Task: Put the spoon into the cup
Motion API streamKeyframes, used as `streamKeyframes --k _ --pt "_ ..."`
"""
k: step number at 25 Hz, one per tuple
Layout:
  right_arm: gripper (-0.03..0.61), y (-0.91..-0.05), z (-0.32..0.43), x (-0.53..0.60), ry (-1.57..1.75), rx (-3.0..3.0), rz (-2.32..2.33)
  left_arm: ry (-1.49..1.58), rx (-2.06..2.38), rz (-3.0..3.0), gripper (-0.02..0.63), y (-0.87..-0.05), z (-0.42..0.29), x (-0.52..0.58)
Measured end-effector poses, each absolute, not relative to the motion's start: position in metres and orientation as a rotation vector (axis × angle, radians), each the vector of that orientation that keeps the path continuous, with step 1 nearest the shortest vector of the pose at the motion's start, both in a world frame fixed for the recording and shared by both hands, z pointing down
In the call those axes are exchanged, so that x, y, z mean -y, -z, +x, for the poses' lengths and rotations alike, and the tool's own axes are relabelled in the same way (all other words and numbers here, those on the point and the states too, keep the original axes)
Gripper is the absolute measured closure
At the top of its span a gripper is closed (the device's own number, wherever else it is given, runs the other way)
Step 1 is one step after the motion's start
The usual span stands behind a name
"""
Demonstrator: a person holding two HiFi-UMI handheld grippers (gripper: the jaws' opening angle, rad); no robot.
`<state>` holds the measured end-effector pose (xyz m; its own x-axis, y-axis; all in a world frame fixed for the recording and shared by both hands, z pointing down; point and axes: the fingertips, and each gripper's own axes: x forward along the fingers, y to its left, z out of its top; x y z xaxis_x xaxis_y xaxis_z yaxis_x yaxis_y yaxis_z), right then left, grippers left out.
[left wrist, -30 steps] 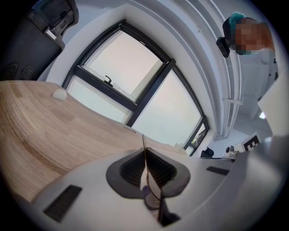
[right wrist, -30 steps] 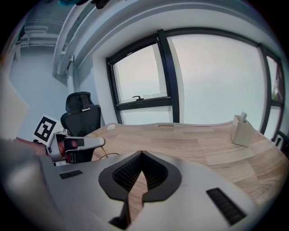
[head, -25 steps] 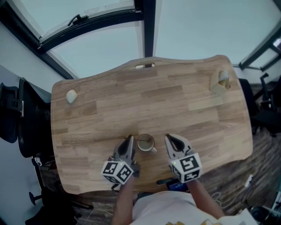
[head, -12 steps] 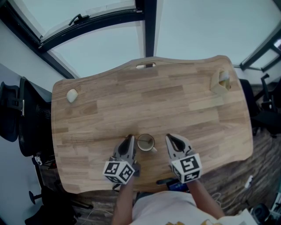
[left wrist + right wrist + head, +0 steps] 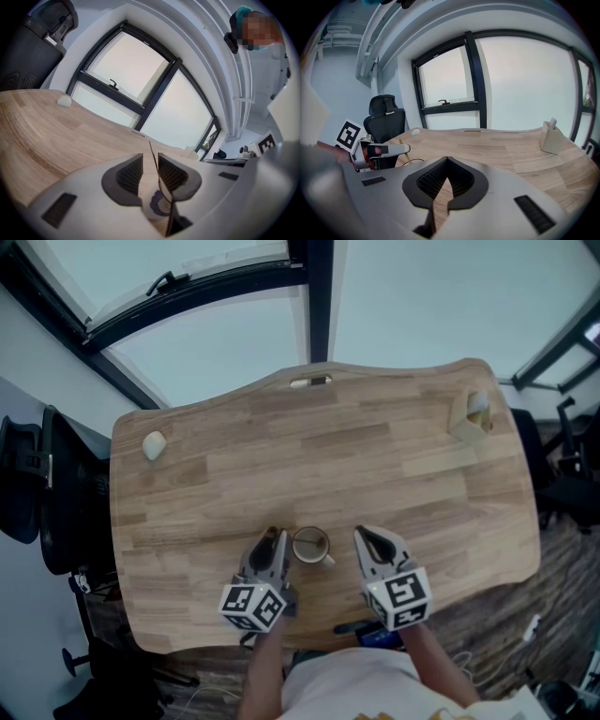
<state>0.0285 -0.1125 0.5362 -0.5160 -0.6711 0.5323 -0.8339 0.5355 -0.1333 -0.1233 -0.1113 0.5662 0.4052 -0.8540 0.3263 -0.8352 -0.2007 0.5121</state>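
A pale cup (image 5: 311,545) stands near the table's front edge between my two grippers. My left gripper (image 5: 272,540) is just left of it, and its jaws are opening. In the left gripper view a thin dark spoon handle (image 5: 154,161) stands in the gap of the left gripper (image 5: 150,157), close to the right pad, with bare wood showing to its left. The right gripper view shows a yellowish handle (image 5: 404,158) slanting down below the left gripper's tip. My right gripper (image 5: 364,535) sits right of the cup, empty, and its tips (image 5: 447,159) meet.
A white rounded lump (image 5: 152,443) lies at the far left of the wooden table (image 5: 375,456). A pale box holder (image 5: 472,413) stands at the far right corner. A black chair (image 5: 37,493) is beside the table's left edge. Windows lie beyond.
The left gripper's jaws have parted a little. Both grippers and the cup stay where they were.
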Motion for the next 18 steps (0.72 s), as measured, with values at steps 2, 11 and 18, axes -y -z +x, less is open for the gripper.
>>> streamKeyframes --k 2,11,18 --pt "0.581 -0.536 0.029 0.113 -0.528 2.361 1.241 0.039 1.435 2.034 0.534 -0.566 -0.124 0.111" --pt "0.581 -0.533 0.026 0.111 -0.521 2.357 1.205 0.043 1.456 2.046 0.515 -0.560 -0.127 0.113" --pt "0.581 -0.529 0.023 0.110 -0.516 2.360 1.202 0.056 1.492 2.041 0.511 -0.555 -0.137 0.113"
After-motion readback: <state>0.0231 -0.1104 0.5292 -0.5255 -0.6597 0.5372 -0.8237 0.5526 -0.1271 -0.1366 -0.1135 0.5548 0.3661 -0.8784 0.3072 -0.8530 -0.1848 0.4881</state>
